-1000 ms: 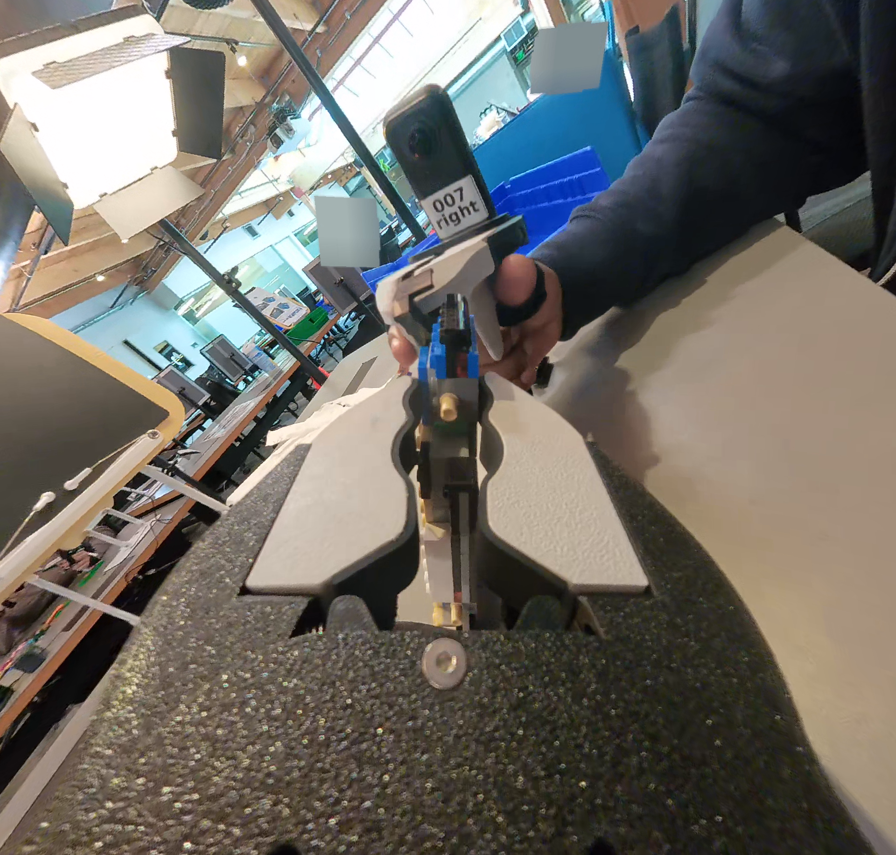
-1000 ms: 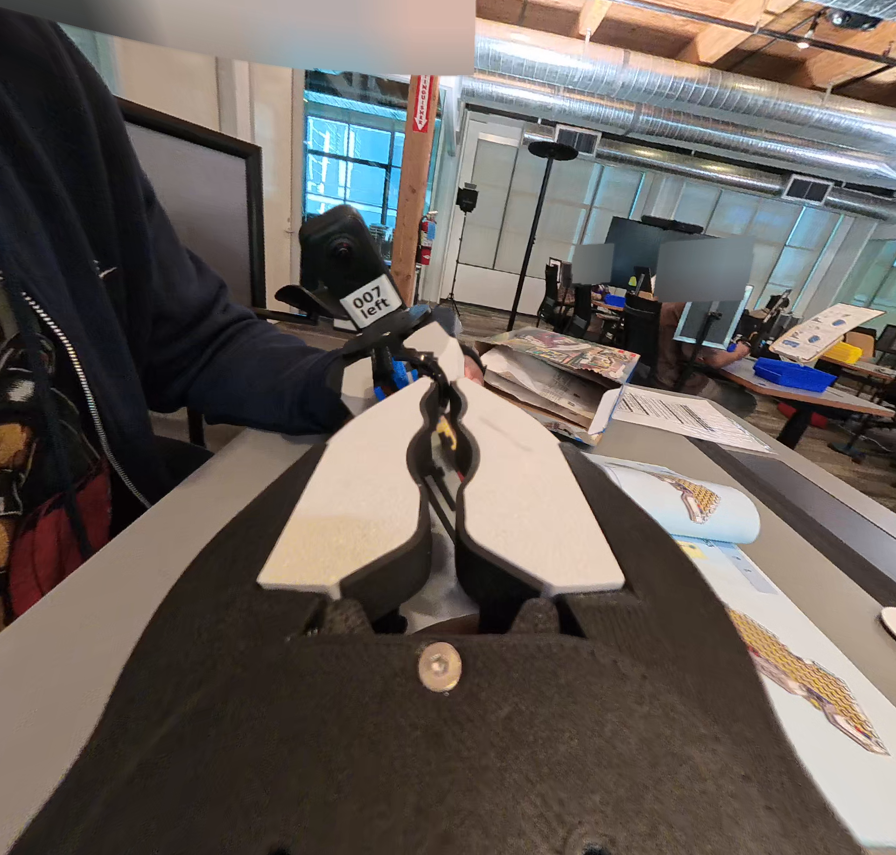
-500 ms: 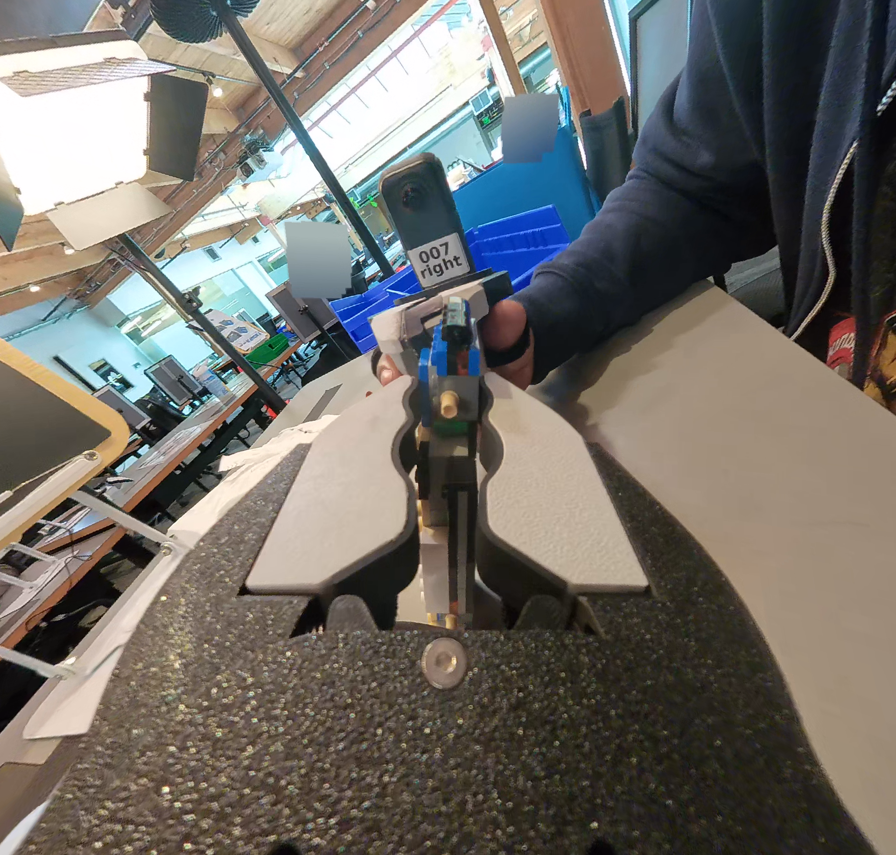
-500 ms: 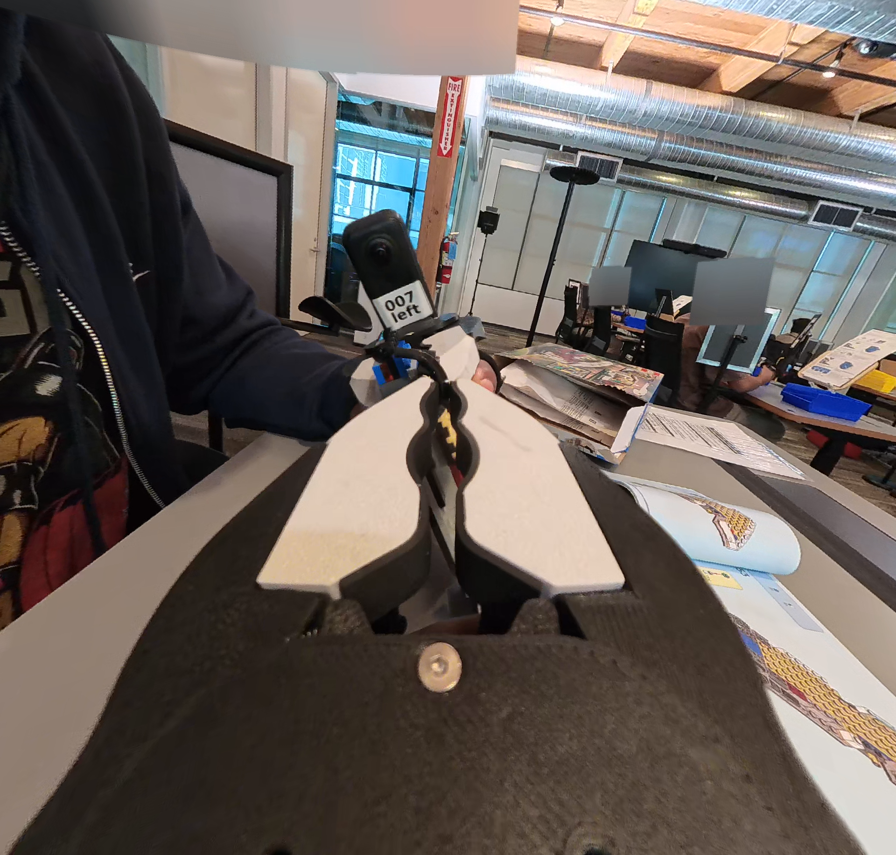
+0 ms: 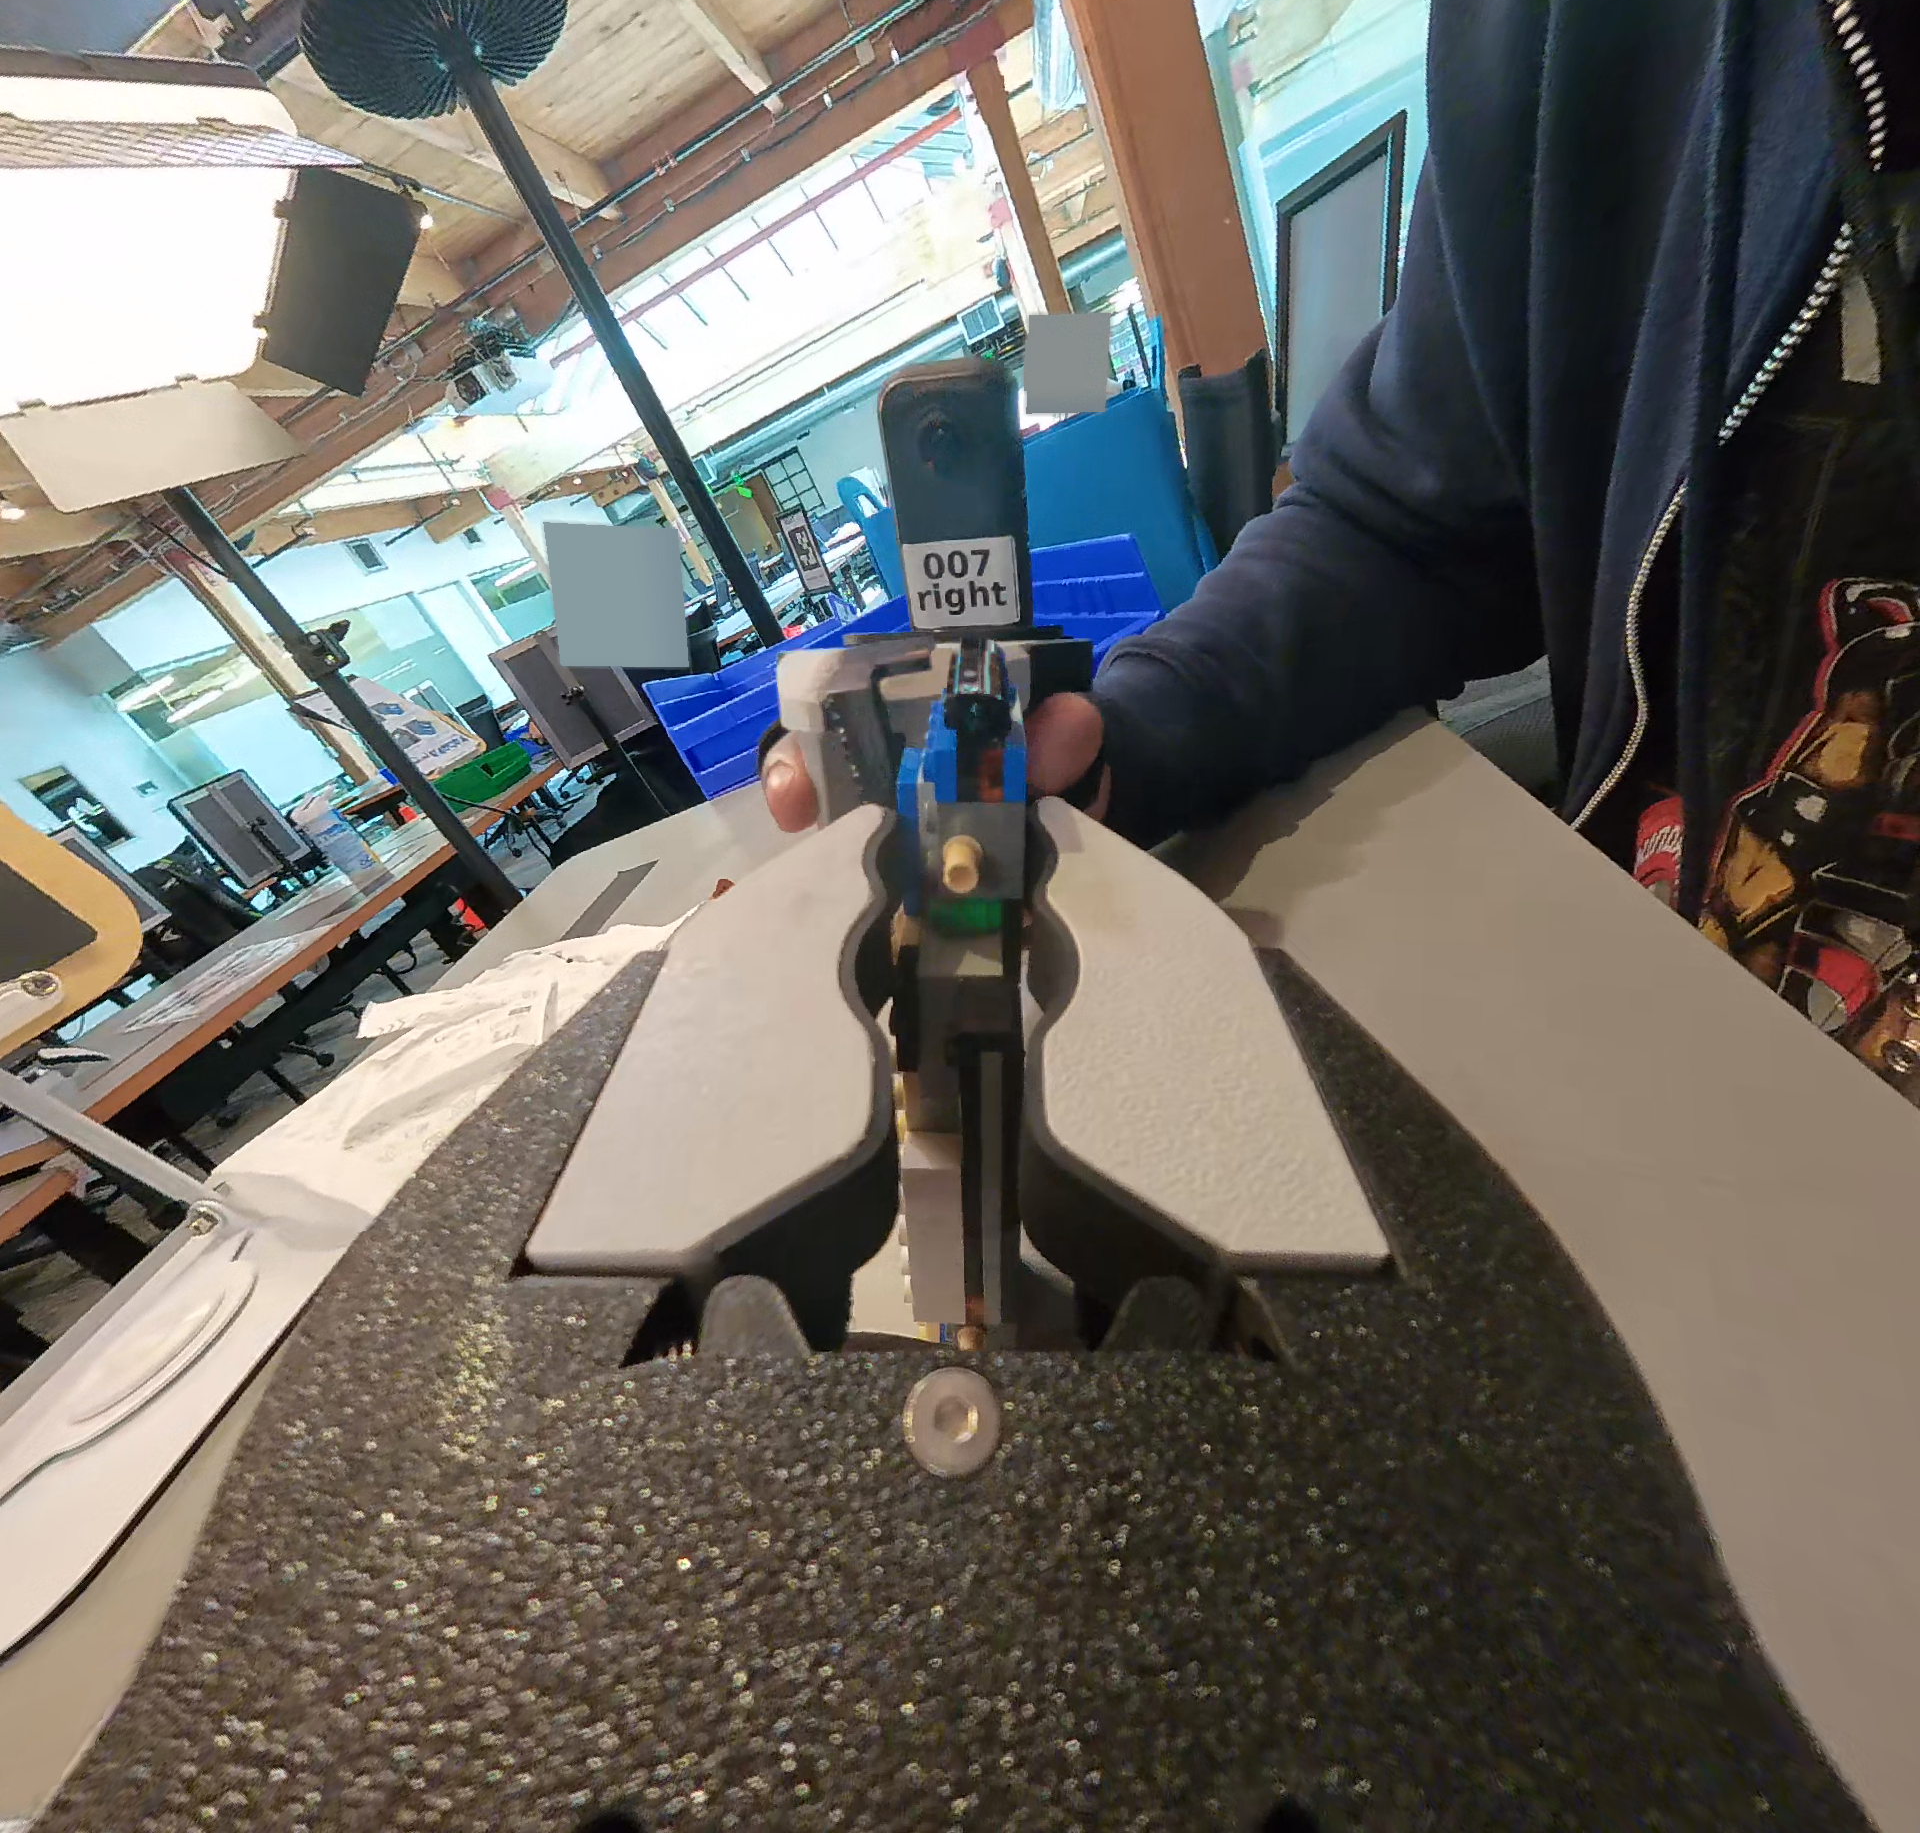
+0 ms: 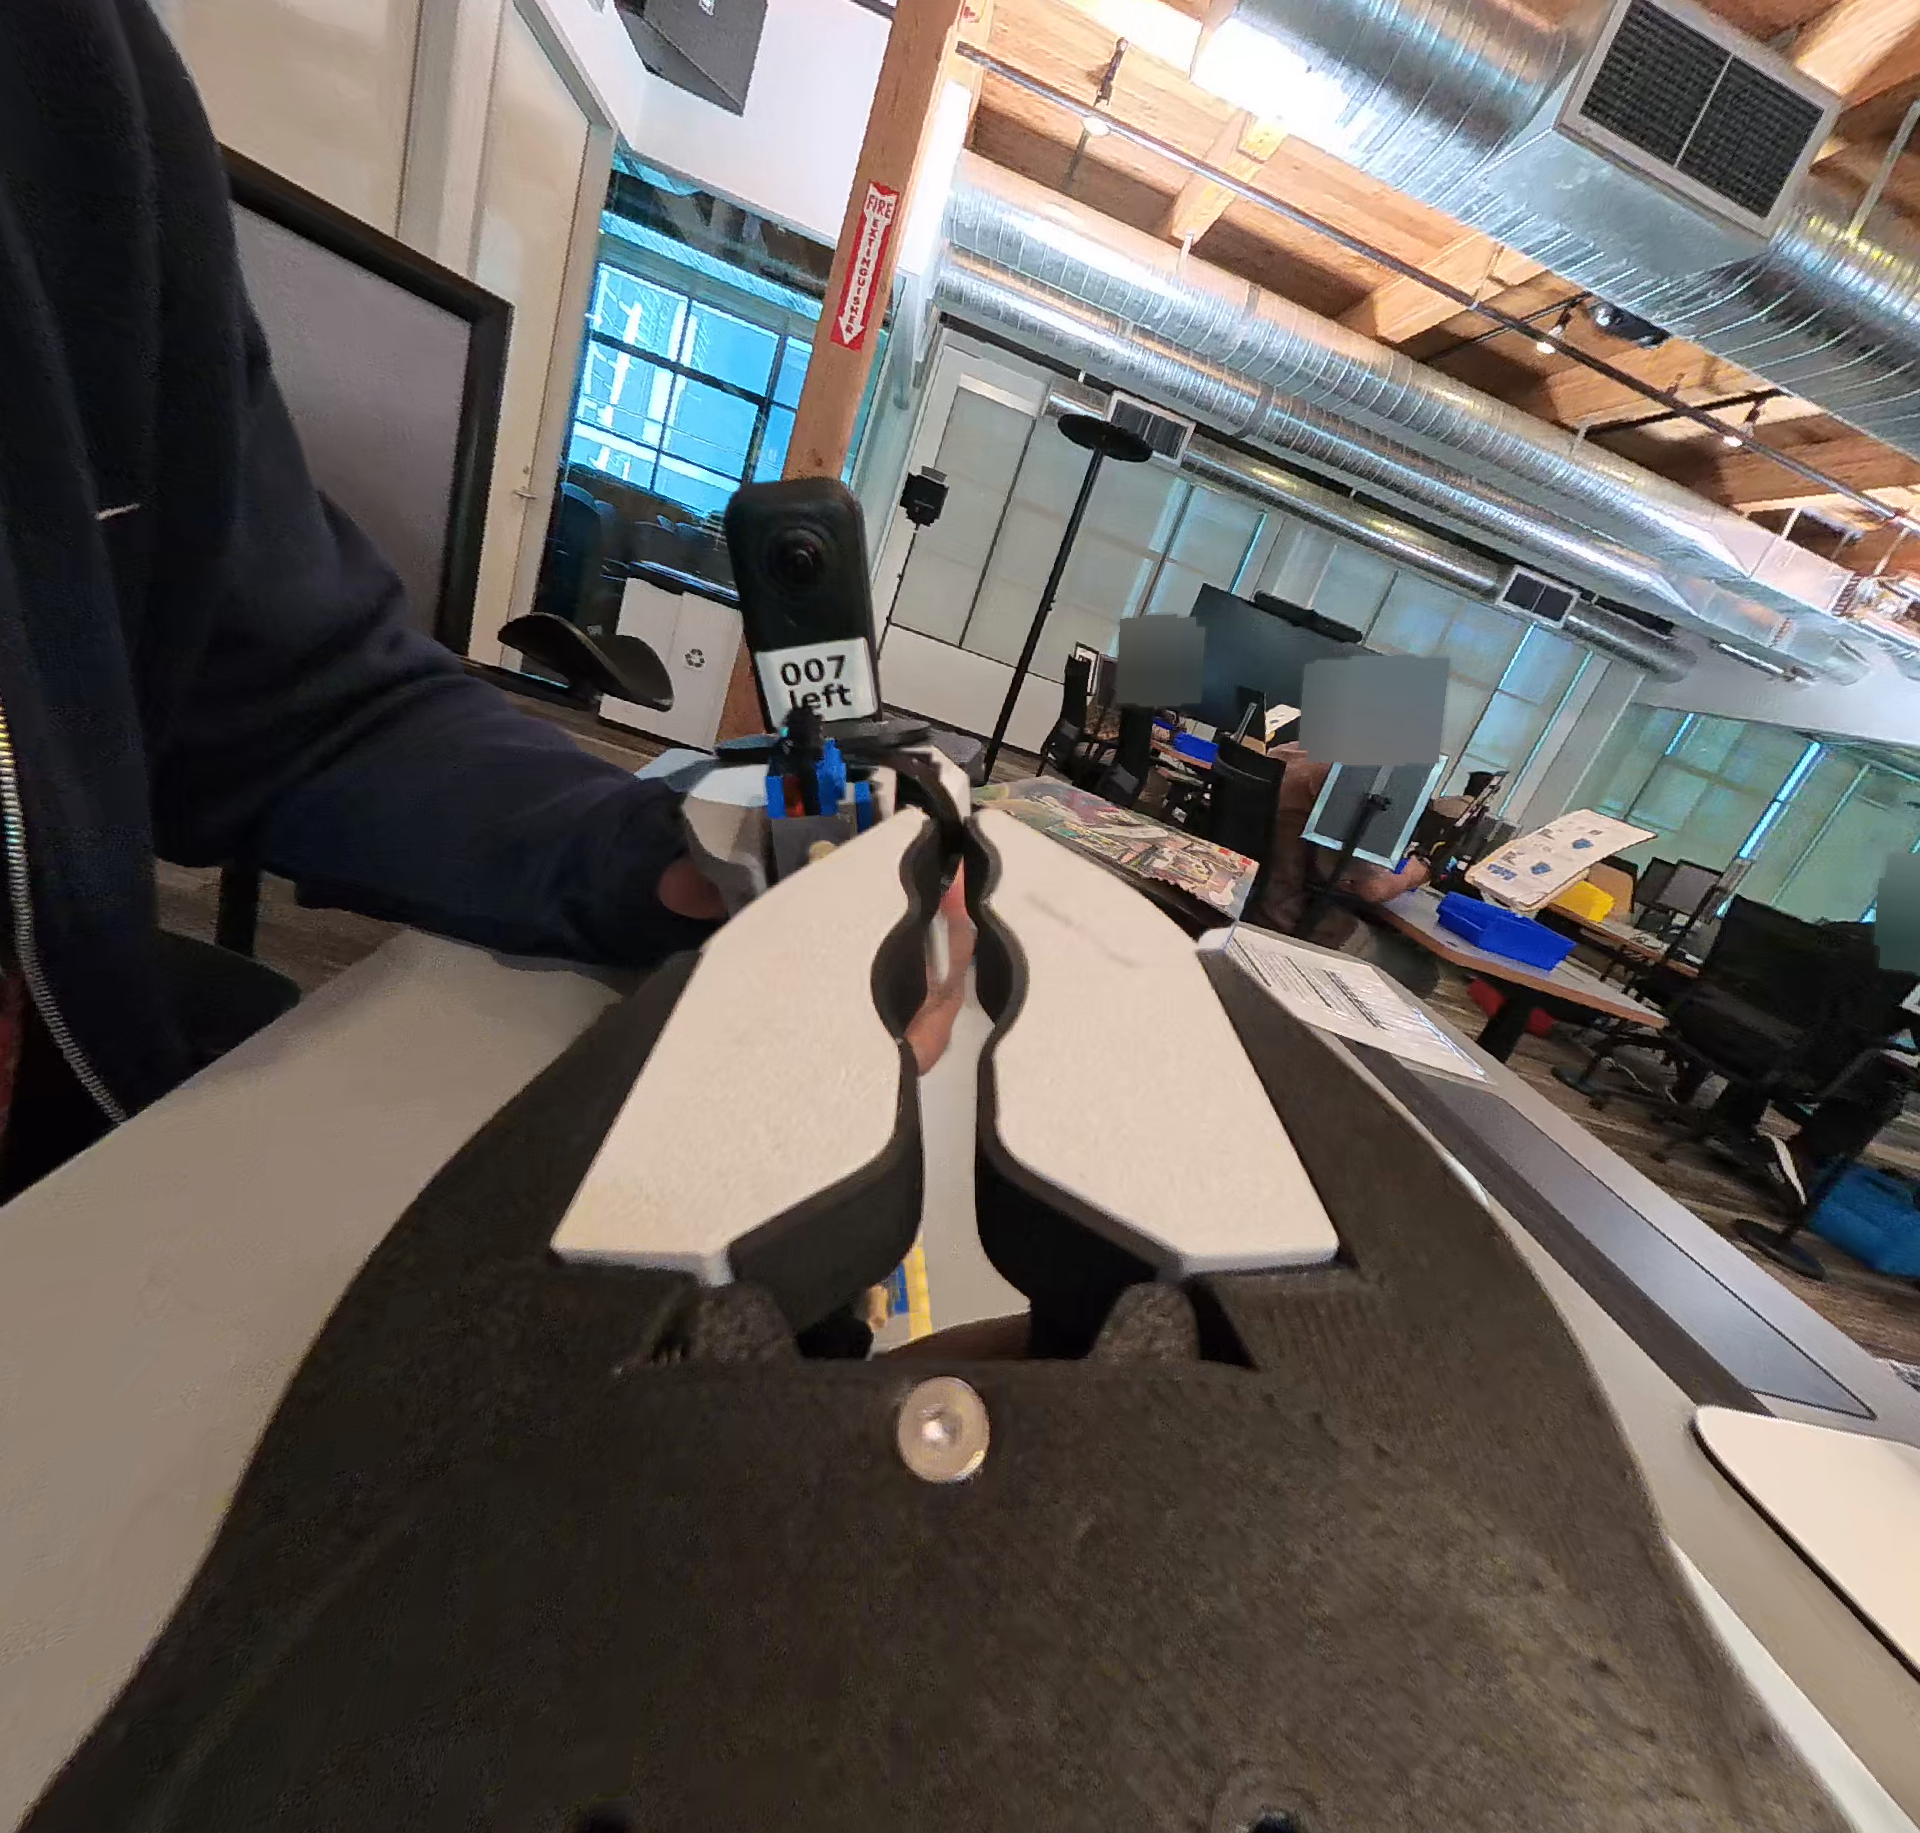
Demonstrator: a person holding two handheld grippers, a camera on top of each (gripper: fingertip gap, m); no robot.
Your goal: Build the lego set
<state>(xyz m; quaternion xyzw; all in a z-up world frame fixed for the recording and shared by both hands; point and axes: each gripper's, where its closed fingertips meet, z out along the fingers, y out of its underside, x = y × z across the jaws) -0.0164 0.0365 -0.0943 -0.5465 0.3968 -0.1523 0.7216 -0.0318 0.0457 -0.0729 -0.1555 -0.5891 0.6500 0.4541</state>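
Note:
My left gripper [image 5: 961,827] is shut on a brick assembly [image 5: 971,962] of grey, blue and green bricks with a tan pin pointing up. The assembly runs along the whole gap between the fingers, and a thin black piece [image 5: 977,713] stands up from its blue far end. My right gripper [image 6: 951,833] has its fingertips almost together, just right of the left gripper [image 6: 821,807] and the assembly [image 6: 805,796]. I cannot make out anything between its tips. In the left wrist view the right gripper [image 5: 977,677] faces me just beyond the assembly. A person's hand holds each gripper.
Both grippers hover over a grey table [image 5: 1507,1056]. Crumpled paper sheets [image 5: 447,1035] lie on its left. A colourful booklet [image 6: 1122,833] and a printed sheet [image 6: 1340,994] lie beyond the right gripper. The person's dark sleeve [image 6: 343,744] crosses on the left. A light stand pole [image 5: 623,349] rises behind.
Both views have tilted upward. The dark and yellow part seen between my right fingers earlier no longer shows there, and the assembly now sits left of their tips. The left grasp is unchanged.

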